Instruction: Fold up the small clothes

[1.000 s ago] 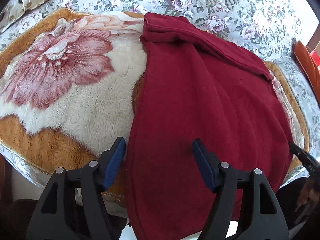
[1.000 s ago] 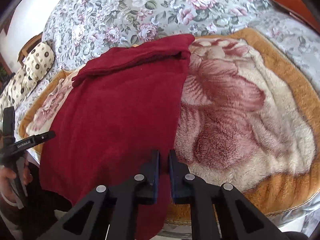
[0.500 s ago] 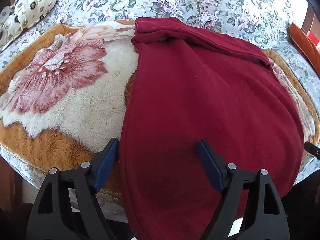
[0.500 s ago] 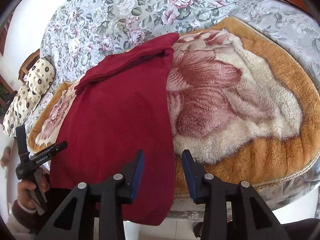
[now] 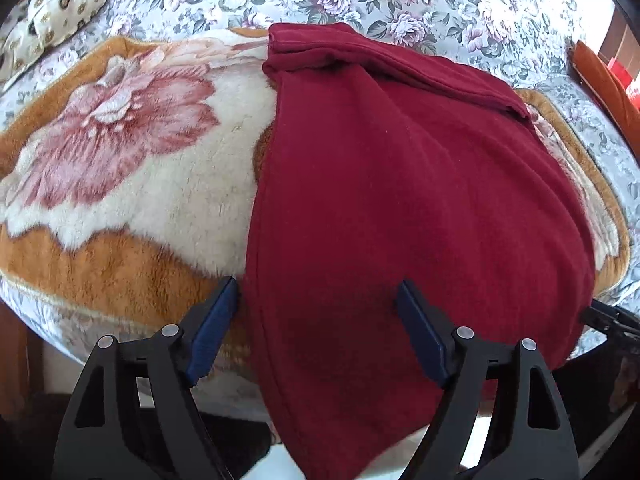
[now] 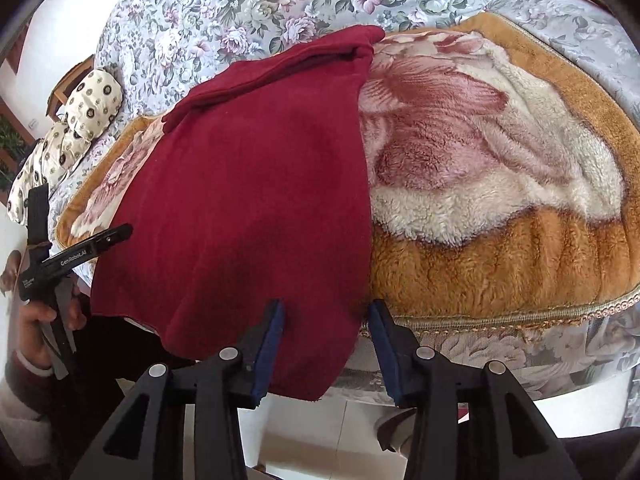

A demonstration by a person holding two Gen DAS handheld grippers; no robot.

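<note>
The left hand-held gripper (image 5: 316, 312) hangs released, its jaws wide apart over the near left edge of the one dark red garment (image 5: 400, 208), while the right hand-held gripper (image 6: 326, 334) has its jaws opening, the garment's near right corner lying loose between them with neither pad pressing on it. The garment lies on one plush flower-patterned blanket (image 6: 500, 160) spread over a bed (image 6: 224, 4) with a floral cover, its near end drooping over the bed's edge. One spotted cream pillow (image 6: 80, 108) sits far left, and nothing blocks either gripper.

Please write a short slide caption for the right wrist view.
Right gripper opening over the hanging corner of a dark red garment on a plush blanket.
</note>
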